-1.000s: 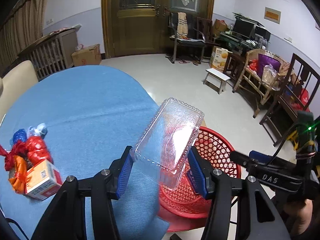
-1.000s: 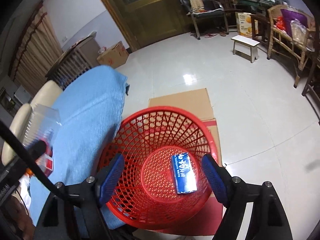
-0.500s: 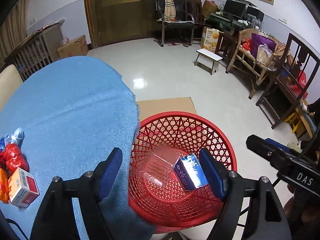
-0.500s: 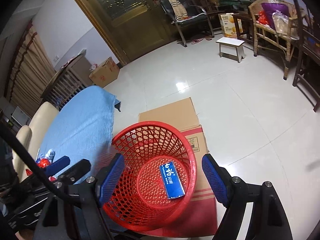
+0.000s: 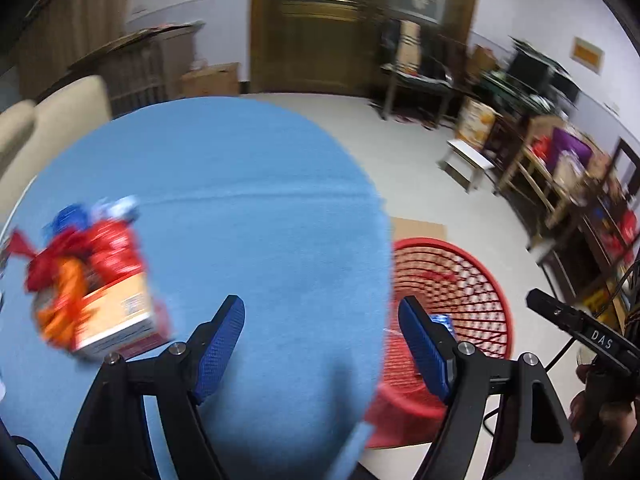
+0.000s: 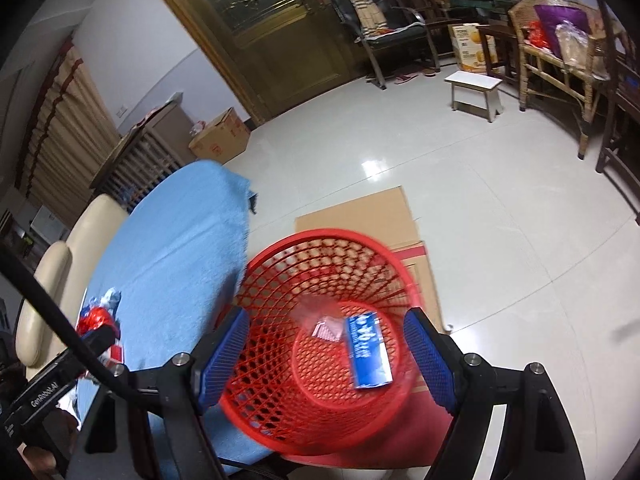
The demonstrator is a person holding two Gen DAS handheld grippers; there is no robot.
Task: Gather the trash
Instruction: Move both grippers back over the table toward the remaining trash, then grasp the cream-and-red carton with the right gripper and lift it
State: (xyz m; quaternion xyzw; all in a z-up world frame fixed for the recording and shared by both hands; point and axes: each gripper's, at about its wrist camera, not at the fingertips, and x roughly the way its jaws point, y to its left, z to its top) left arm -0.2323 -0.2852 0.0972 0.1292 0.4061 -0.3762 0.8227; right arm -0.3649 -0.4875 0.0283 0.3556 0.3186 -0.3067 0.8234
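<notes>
- Left gripper (image 5: 322, 344): jaws spread wide, nothing between the blue pads; it hangs above the near edge of the blue tablecloth (image 5: 248, 208).
- Right gripper (image 6: 326, 360): jaws spread wide, empty, directly above the red basket (image 6: 280, 408).
- Red basket: stands on the floor just beside the table edge, on flat cardboard (image 6: 360, 212).
- Basket contents: a blue box (image 6: 368, 350) on the bottom, with a clear plastic tray (image 6: 320, 322) touching its left side; the tray is blurred.
- Trash on the tablecloth: an orange-and-white carton (image 5: 116, 316), with red wrappers (image 5: 108, 248) and a blue wrapper (image 5: 68, 216) bunched against it, left of the left gripper; all blurred.
- Background: cream chair (image 6: 64, 272), wooden door (image 6: 288, 28), small stool (image 6: 474, 90).
</notes>
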